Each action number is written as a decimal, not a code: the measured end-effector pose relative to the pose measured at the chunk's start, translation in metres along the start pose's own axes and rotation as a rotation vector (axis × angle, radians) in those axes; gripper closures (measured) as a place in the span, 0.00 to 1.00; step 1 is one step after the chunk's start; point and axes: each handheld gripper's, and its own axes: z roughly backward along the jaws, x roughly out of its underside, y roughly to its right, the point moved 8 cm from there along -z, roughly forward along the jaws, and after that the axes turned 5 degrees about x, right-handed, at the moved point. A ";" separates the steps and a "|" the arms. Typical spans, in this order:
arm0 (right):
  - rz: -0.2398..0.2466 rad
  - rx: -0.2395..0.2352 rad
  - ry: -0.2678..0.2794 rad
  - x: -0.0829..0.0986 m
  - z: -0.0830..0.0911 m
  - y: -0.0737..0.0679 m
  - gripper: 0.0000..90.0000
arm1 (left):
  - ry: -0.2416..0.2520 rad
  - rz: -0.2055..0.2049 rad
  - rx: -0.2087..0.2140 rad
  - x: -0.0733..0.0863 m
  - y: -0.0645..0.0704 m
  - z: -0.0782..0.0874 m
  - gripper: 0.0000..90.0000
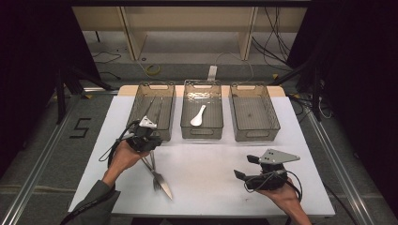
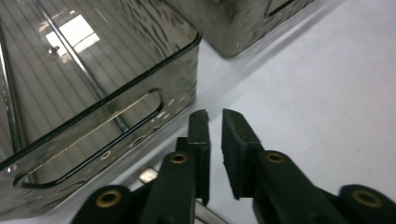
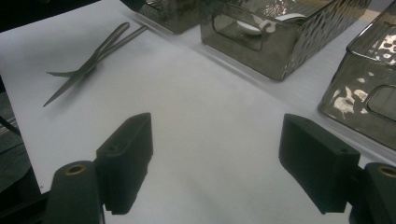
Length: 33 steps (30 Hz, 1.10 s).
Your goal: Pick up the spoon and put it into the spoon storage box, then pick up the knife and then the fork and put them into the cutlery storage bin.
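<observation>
**Cutlery waits below my left gripper**

Table (image 1: 211, 164) first: white, with three smoked bins along its far edge, the left bin (image 1: 152, 110) just ahead of my left gripper (image 1: 143, 136). Its jaws stand nearly pressed together, pinching nothing I can make out. The fork and knife (image 1: 159, 180) lie crossed just behind it, long axes running back toward me. My right gripper (image 1: 251, 171), jaws spread wide, sits well apart.

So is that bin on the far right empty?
Empty: the right bin shows only its bare ribbed floor, seen from above.
</observation>
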 end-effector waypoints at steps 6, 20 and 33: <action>0.002 0.000 0.004 0.000 0.000 0.000 0.30 | -0.048 -0.008 -0.004 0.007 -0.001 -0.009 0.99; 0.000 0.002 0.000 0.001 0.000 0.000 0.30 | -0.142 -0.011 -0.036 0.026 -0.016 -0.022 0.99; 0.004 0.003 -0.003 0.001 0.001 -0.001 0.30 | -0.180 0.021 -0.017 0.032 -0.019 -0.028 0.99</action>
